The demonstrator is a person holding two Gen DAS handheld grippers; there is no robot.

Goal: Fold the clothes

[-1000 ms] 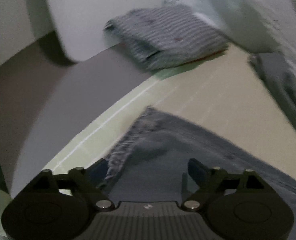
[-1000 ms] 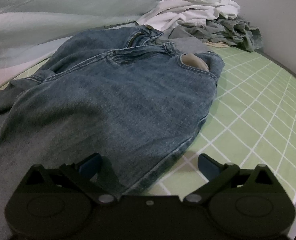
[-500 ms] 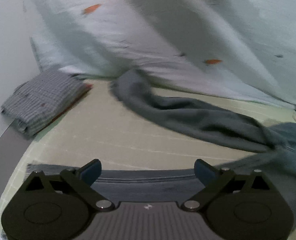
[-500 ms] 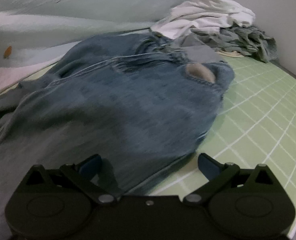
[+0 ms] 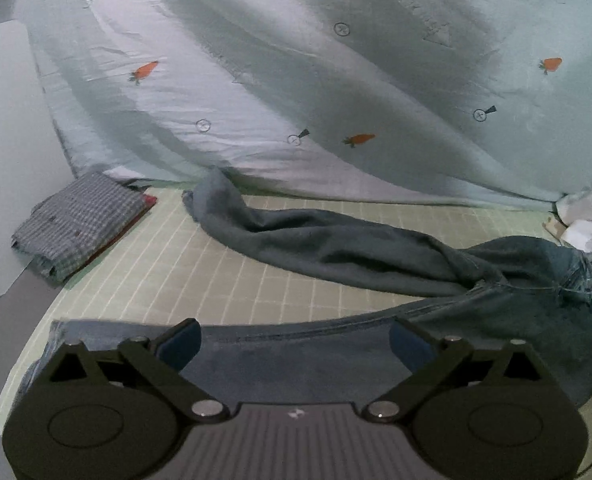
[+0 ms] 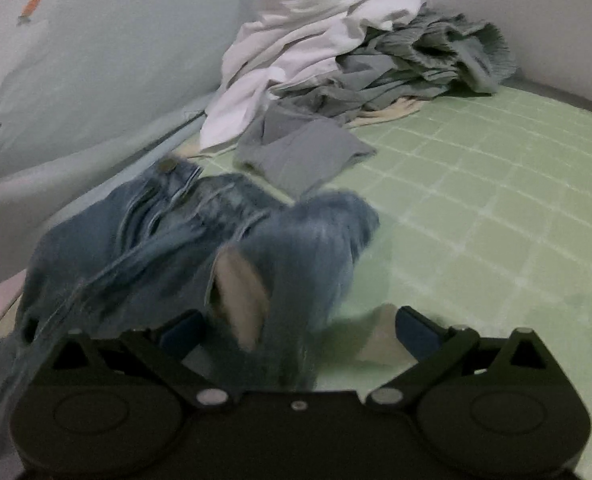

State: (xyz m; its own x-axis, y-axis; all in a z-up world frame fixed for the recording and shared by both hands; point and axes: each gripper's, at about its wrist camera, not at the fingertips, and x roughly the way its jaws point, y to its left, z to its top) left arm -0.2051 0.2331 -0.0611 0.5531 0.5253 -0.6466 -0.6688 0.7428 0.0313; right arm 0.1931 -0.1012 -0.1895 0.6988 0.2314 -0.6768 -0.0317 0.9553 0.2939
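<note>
Blue jeans (image 5: 375, 344) lie on the green grid mat (image 5: 224, 272). One leg runs crosswise under my left gripper (image 5: 296, 344), which is open and hangs above the denim. The other leg (image 5: 335, 244) curves away towards the duvet. In the right wrist view the jeans' waist (image 6: 200, 216) is bunched and blurred, with the button (image 6: 167, 166) and a pale pocket lining (image 6: 240, 292) showing. My right gripper (image 6: 296, 332) is open, and that hip corner of the denim sits between its fingers without being pressed.
A folded plaid shirt (image 5: 84, 228) rests at the mat's left edge. A pale duvet with carrot prints (image 5: 296, 80) rises behind. A pile of white (image 6: 296, 48) and grey-green clothes (image 6: 435, 60), plus a grey piece (image 6: 303, 152), lies at the far corner by the wall.
The left view swung from the folded shirt and leg hem round to face the duvet. The right gripper moved along the jeans to the waist, and the clothes pile looks nearer.
</note>
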